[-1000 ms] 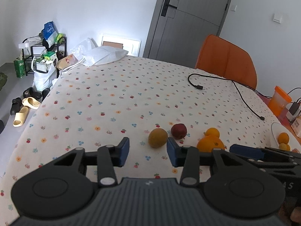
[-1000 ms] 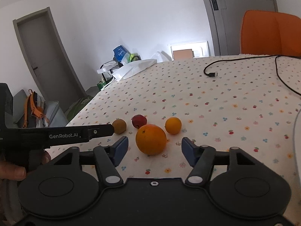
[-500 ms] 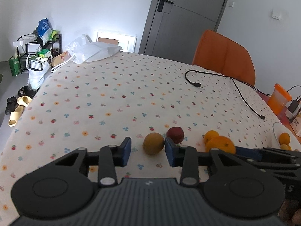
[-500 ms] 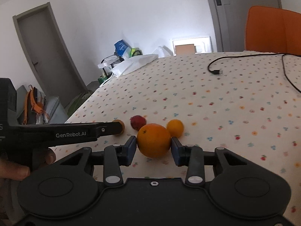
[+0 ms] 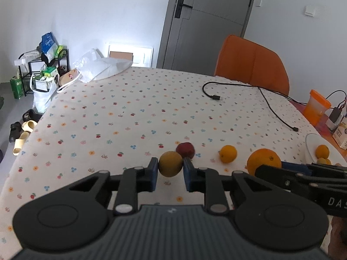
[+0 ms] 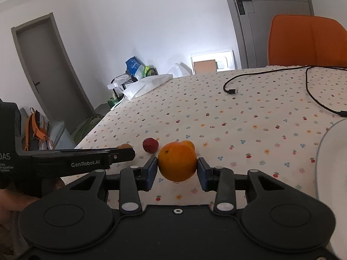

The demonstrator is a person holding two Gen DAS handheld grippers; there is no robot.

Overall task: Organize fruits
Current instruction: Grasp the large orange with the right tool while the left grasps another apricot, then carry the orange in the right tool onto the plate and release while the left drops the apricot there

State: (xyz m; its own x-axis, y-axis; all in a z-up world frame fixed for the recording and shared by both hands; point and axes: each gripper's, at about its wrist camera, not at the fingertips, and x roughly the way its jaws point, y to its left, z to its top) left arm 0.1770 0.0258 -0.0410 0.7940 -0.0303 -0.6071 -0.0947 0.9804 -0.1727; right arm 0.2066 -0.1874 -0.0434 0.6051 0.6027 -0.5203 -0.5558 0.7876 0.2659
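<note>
My left gripper (image 5: 170, 171) is shut on a yellow-brown round fruit (image 5: 170, 166), its blue pads pressing both sides. Just behind sits a dark red fruit (image 5: 185, 150), with a small orange (image 5: 227, 153) to its right. My right gripper (image 6: 176, 169) is shut on the big orange (image 6: 177, 161), held slightly above the cloth; in the left wrist view that big orange (image 5: 264, 161) shows at the right. The small orange (image 6: 188, 144) peeks out behind it and the red fruit (image 6: 150, 144) lies to the left. A white plate (image 5: 312, 151) at the right edge holds small oranges.
The flower-print tablecloth (image 5: 141, 112) covers the table. A black cable (image 5: 269, 106) runs across the far right. An orange cup (image 5: 316, 106) and small boxes stand at the right edge, an orange chair (image 5: 251, 62) behind. A white plastic bag (image 5: 104, 67) lies at the far left corner.
Both grippers closed in: the left onto the yellow-brown fruit, the right onto the big orange. The right gripper has lifted the orange a little off the cloth.
</note>
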